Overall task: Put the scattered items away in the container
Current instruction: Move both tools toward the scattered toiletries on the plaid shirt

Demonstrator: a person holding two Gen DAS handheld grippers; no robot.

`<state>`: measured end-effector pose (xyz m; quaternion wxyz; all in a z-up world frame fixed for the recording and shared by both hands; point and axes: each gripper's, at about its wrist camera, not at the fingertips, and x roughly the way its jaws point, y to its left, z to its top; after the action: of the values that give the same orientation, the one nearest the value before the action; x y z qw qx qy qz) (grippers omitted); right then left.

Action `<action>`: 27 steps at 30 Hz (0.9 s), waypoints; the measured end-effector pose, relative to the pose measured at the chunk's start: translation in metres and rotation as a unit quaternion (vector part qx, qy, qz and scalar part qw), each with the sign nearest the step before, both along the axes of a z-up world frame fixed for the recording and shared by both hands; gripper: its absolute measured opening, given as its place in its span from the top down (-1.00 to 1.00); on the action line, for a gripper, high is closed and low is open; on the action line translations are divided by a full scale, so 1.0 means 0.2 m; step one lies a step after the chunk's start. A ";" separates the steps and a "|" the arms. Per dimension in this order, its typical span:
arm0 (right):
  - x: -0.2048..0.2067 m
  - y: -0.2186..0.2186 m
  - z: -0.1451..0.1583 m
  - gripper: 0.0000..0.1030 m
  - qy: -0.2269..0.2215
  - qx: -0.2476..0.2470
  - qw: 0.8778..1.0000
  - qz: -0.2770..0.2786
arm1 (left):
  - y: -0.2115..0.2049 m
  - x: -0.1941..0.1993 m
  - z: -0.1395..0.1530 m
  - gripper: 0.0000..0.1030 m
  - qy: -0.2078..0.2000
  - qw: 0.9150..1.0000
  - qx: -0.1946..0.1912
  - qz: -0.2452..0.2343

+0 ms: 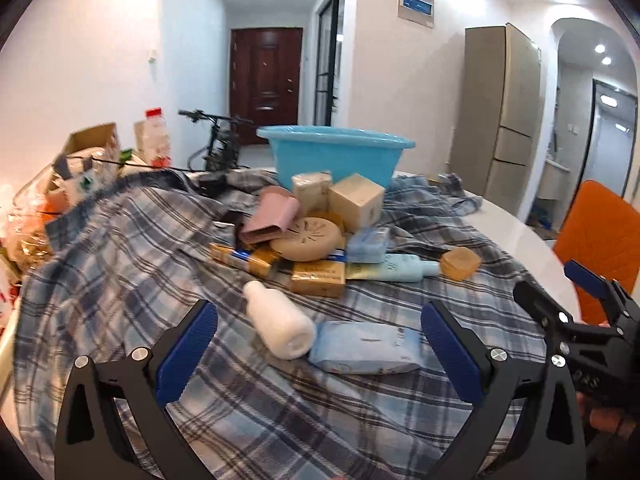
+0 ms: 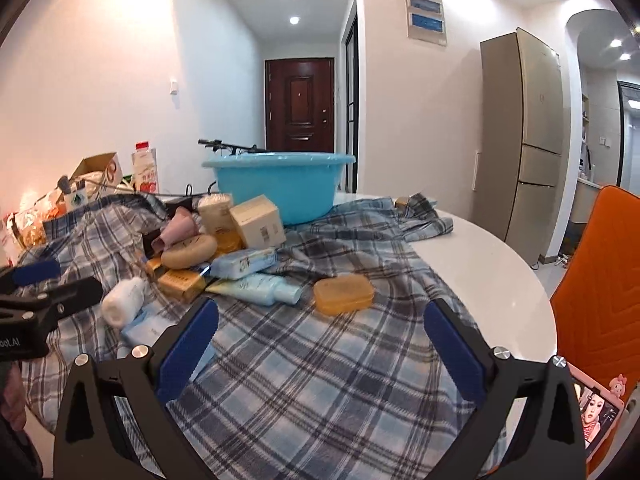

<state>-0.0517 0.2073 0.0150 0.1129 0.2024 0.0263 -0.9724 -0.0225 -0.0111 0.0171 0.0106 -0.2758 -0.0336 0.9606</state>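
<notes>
Both grippers hang above a round white table (image 2: 500,276) draped with a blue plaid cloth (image 2: 304,364). The left gripper (image 1: 318,336) has its blue-padded jaws spread wide and holds nothing; low in the centre of its view, between the pads, lie a white bottle (image 1: 278,326) on its side and a pale blue wipes pack (image 1: 366,346) just beside it. The right gripper (image 2: 320,336) is likewise wide open and empty, with bare cloth between its pads and an amber soap case (image 2: 343,294) just above, at the middle of the frame. Behind, in the upper centre of both views, stands the light blue basin (image 1: 336,158), the container. In front of it sits a heap: a beige cardboard box (image 1: 358,200), a pink folded pouch (image 1: 270,218), a round tan disc (image 1: 306,238), gold packets (image 1: 318,280) and a pale blue tube (image 1: 394,270) lying flat. An orange chair (image 2: 600,280) shows at the right edge
</notes>
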 end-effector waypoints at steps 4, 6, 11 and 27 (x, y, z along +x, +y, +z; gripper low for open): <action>-0.01 0.00 0.03 -0.99 0.012 0.012 1.000 0.004 | 0.00 0.00 0.02 -1.00 0.013 1.000 -0.004 0.022; -0.01 -0.01 0.05 -0.99 0.022 0.015 1.000 0.005 | -0.01 0.00 0.03 -1.00 0.018 1.000 -0.001 0.026; -0.02 -0.01 0.07 -0.99 0.022 0.018 1.000 -0.004 | -0.04 -0.02 0.04 -1.00 0.013 0.999 0.017 0.029; -0.13 -0.03 0.05 -0.99 0.021 0.031 0.999 0.029 | 0.01 -0.22 -0.09 -1.00 -0.071 0.997 -0.027 0.012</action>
<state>-0.0778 0.2016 0.0241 0.1336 0.1845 0.0645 -0.9716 -0.0658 -0.0099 -0.0005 -0.0112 -0.3426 -0.0114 0.9393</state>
